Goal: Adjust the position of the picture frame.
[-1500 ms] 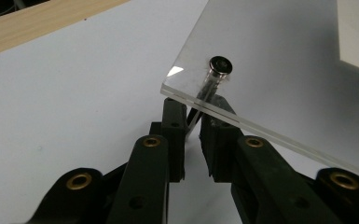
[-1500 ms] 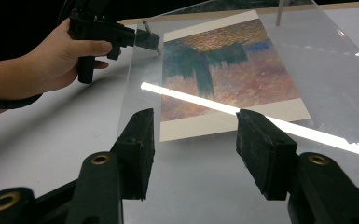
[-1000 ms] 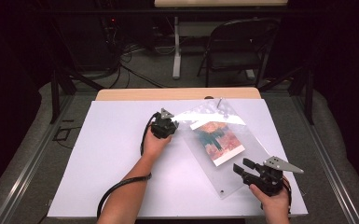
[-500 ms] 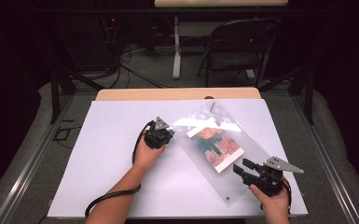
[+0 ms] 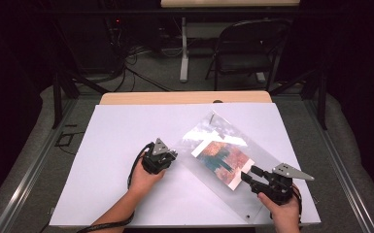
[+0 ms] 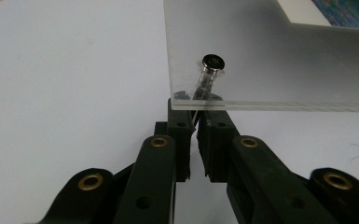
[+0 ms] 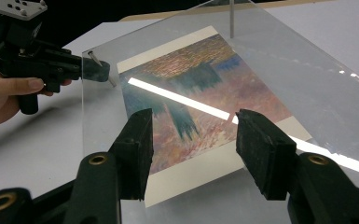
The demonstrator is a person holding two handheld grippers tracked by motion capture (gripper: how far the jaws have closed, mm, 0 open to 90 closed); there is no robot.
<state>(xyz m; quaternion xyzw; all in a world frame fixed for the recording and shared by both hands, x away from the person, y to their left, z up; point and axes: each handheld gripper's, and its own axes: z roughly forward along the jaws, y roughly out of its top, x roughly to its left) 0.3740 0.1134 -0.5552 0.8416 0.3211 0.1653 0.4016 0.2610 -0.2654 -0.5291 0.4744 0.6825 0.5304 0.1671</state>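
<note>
No legible text, seemingly, anywhere

A clear acrylic sheet [image 5: 223, 162] lies diagonally right of centre in the high view, running from upper left to the frame's lower right, over a white table. Sandwiched under it is a printed picture [image 5: 222, 160] with a white border, painted in rust, pink and teal strokes. A small metal pin [image 6: 208, 77] with a round dark head stands tilted through the sheet's corner, upper centre in the left gripper view. Another thin pin [image 7: 231, 18] rises upright at the far corner, top of the right gripper view.
</note>
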